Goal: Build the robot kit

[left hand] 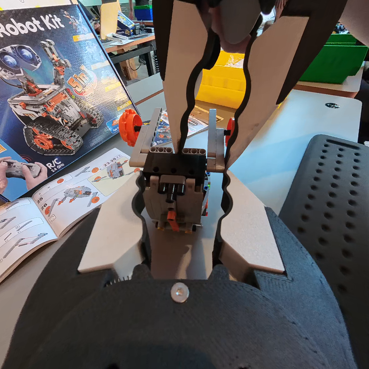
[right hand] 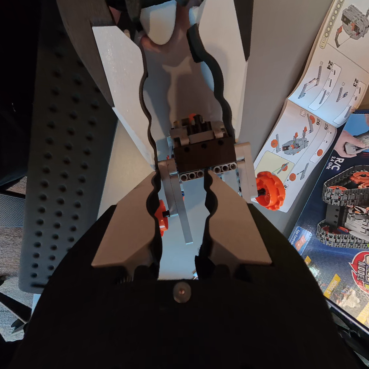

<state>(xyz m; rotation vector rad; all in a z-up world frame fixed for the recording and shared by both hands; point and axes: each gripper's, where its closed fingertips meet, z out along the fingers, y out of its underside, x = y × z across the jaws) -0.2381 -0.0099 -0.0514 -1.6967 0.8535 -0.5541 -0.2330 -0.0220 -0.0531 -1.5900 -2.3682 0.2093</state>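
Between left gripper (left hand: 180, 175) jaws: brick model (left hand: 175, 179); right gripper (right hand: 180, 175) opposite.

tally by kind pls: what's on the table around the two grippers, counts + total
Brick model: 1, between the fingers of the left gripper; the right gripper meets it from the far side
Orange wheels on the model: 2
Open instruction booklet: 1
Kit box: 1
Black perforated panel: 1
Storage bins: 2, yellow and green
Total: 8

L gripper (left hand: 181, 175) jaws parted wide, R gripper (right hand: 180, 172) jaws narrower gap, tips facing, nearly meeting
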